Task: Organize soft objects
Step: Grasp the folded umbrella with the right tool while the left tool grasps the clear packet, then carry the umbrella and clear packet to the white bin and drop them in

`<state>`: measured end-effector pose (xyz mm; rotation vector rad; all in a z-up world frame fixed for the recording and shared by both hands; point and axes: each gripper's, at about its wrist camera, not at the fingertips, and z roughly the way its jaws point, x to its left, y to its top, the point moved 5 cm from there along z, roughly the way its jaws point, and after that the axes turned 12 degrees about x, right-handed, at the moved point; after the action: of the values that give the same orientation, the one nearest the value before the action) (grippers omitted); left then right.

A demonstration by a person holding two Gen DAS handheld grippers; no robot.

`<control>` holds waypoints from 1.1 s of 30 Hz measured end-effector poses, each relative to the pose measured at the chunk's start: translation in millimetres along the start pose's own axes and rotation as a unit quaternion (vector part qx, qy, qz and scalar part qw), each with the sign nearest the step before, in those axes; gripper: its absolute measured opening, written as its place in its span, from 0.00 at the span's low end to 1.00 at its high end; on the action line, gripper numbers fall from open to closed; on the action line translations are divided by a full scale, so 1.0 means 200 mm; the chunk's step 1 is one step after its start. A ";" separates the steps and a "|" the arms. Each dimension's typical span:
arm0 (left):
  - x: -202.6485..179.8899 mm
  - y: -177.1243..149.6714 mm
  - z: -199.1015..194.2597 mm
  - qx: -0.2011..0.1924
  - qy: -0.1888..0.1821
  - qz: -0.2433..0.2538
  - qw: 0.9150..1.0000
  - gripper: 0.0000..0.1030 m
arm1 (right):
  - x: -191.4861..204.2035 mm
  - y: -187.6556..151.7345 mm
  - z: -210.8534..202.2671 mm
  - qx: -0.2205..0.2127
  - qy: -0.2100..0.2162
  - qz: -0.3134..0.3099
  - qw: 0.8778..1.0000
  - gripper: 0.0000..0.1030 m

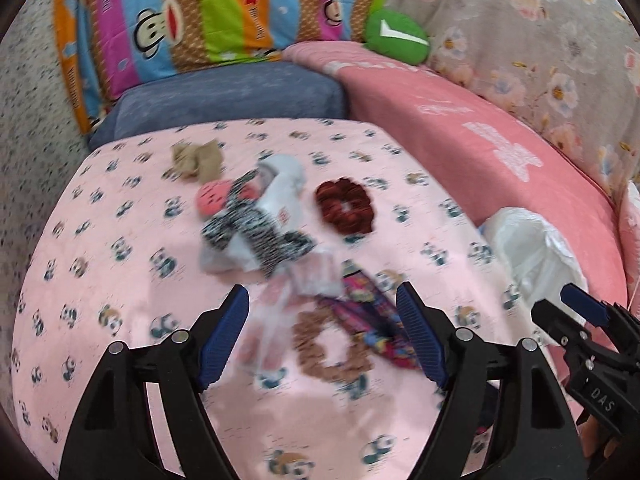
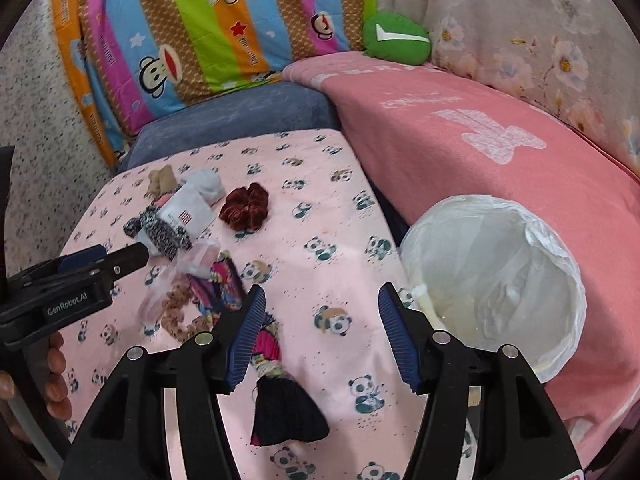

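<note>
Bare panda-print sheet [image 2: 320, 264] is left free between the heap of soft items [image 2: 180, 240] and the white bag-lined bin [image 2: 520, 248] at the bed's edge. The far side is closed off by a blue cushion [image 2: 240, 120] and striped pillow [image 2: 208, 28], the right by a pink blanket [image 2: 460, 152].
</note>
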<state>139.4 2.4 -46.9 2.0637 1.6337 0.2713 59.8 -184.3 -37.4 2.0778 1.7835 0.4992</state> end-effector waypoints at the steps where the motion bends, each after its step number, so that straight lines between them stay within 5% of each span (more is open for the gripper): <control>1: 0.04 -0.02 0.02 0.004 0.002 -0.005 1.000 0.70 | 0.03 -0.02 0.03 0.007 0.000 -0.006 1.000 0.56; 6: 0.17 -0.12 0.09 0.021 0.016 -0.021 0.999 0.79 | 0.12 -0.10 0.16 0.039 0.004 -0.020 0.999 0.56; 23: 0.25 -0.19 0.33 0.057 0.015 -0.021 0.998 0.77 | 0.19 -0.15 0.39 0.077 0.001 -0.043 0.996 0.48; 29: 0.27 -0.18 0.38 0.069 -0.004 -0.032 0.997 0.65 | 0.19 -0.17 0.43 0.090 0.009 -0.048 0.995 0.32; 33: 0.27 -0.19 0.37 0.065 -0.011 -0.026 0.997 0.48 | 0.20 -0.18 0.45 0.095 0.013 -0.049 0.994 0.23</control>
<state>154.2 40.5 -136.6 2.1073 1.7305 0.1279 78.0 -144.2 -131.1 2.1003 2.0074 0.3431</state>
